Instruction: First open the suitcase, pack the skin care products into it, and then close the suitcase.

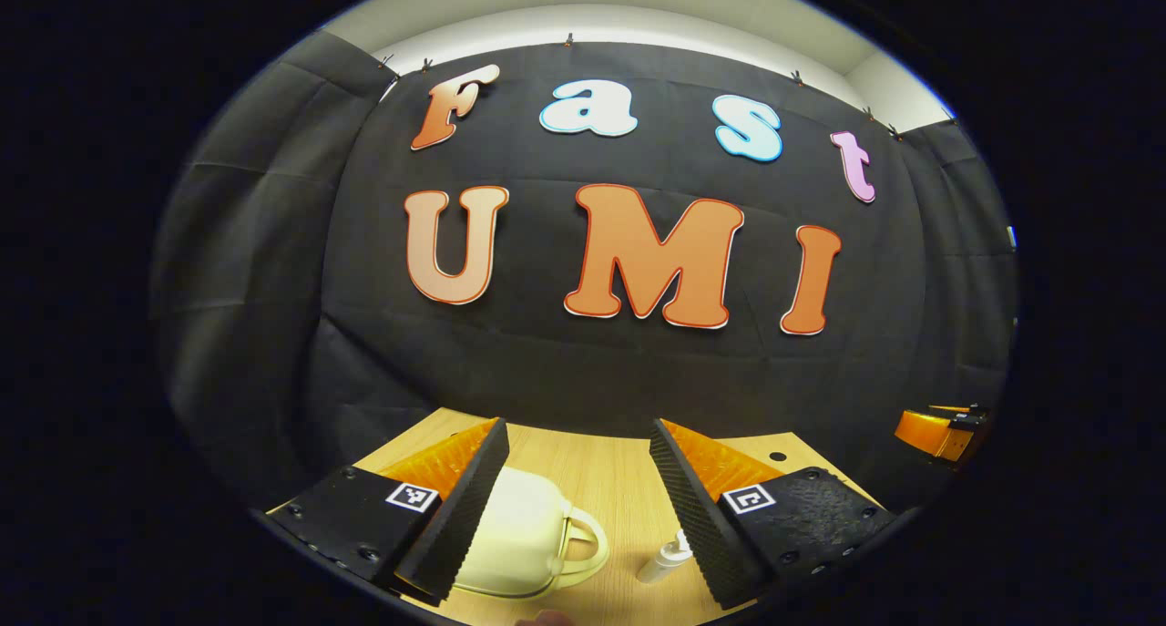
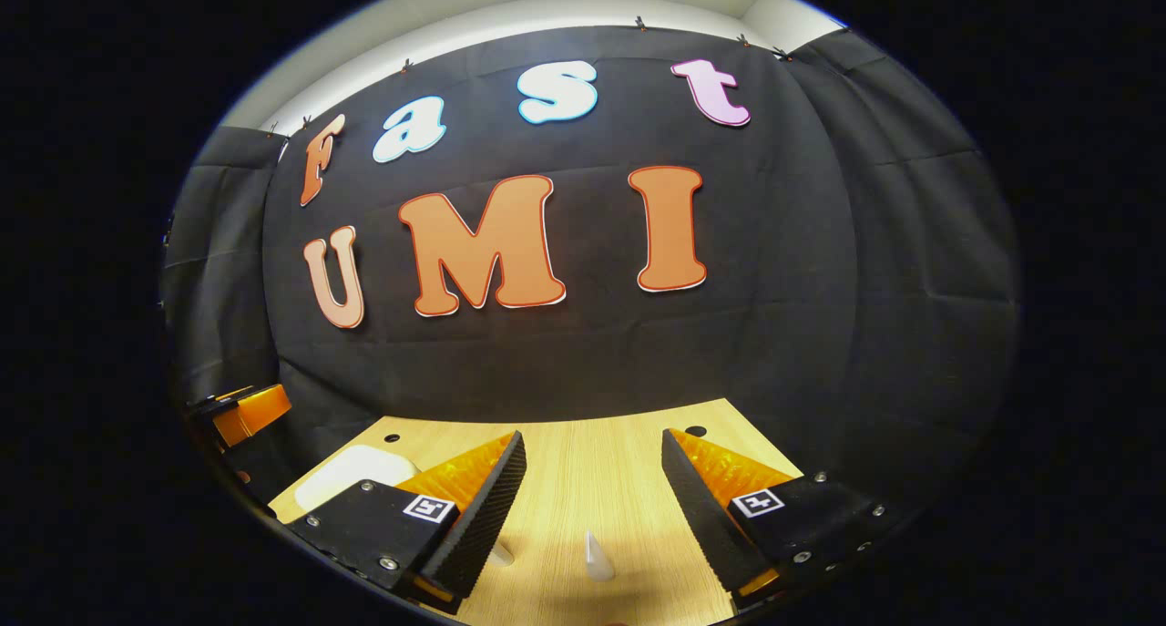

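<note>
A small cream suitcase (image 1: pixel 524 530) with a loop handle lies closed on the wooden table (image 1: pixel 601 471), partly behind my left gripper's left finger. My left gripper (image 1: pixel 578 435) hangs open above the table, nothing between its fingers. A small white bottle (image 1: pixel 668 558) lies by its right finger. In the right gripper view, my right gripper (image 2: pixel 592 448) is open too, above a white pointed cap (image 2: pixel 597 558) of a skin care item. The suitcase (image 2: pixel 355 476) appears at the left there, beyond the left finger.
The other gripper (image 1: pixel 943 430) shows orange at the far right of the left gripper view, and at the far left (image 2: pixel 246 412) of the right gripper view. Black cloth walls close the table's back and sides. Small holes (image 2: pixel 695 431) mark the tabletop.
</note>
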A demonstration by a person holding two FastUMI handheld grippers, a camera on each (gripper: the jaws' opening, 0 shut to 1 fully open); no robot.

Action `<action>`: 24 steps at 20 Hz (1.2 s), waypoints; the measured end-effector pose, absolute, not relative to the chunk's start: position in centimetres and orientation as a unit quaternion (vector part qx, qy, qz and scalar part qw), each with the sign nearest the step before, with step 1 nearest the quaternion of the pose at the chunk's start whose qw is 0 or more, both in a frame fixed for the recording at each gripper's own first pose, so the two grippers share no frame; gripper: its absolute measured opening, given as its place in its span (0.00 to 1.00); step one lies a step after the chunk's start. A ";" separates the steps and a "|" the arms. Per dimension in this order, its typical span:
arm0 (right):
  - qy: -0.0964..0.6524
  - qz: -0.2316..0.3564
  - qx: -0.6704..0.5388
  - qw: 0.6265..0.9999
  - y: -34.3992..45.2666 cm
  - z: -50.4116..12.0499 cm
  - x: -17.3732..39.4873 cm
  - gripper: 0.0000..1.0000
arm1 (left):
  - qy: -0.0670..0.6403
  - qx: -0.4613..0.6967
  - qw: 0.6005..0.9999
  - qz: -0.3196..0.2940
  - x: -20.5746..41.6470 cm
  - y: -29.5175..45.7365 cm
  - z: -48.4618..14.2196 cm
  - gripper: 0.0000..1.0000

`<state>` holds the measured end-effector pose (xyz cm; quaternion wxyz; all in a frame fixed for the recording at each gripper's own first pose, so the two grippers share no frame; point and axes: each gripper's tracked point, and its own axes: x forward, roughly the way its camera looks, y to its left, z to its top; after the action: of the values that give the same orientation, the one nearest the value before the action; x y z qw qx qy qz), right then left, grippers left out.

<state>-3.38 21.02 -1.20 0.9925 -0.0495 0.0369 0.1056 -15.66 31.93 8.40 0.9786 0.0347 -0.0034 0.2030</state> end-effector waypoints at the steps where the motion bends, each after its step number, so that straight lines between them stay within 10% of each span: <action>1: 0.038 0.103 -0.049 0.993 20.9 -1.2 -3.3 0.95 | -0.002 0.039 0.978 0.207 -15.6 32.4 8.5 0.97; 24: 0.120 0.039 -0.053 0.991 15.6 -7.8 -1.6 0.95 | 0.223 0.394 0.886 0.101 -13.5 33.2 -11.4 0.99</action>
<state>-1.59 15.56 -7.84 0.9905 -0.0532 0.1204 0.0388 -13.49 33.19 -11.43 0.8859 0.3941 0.2229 0.1010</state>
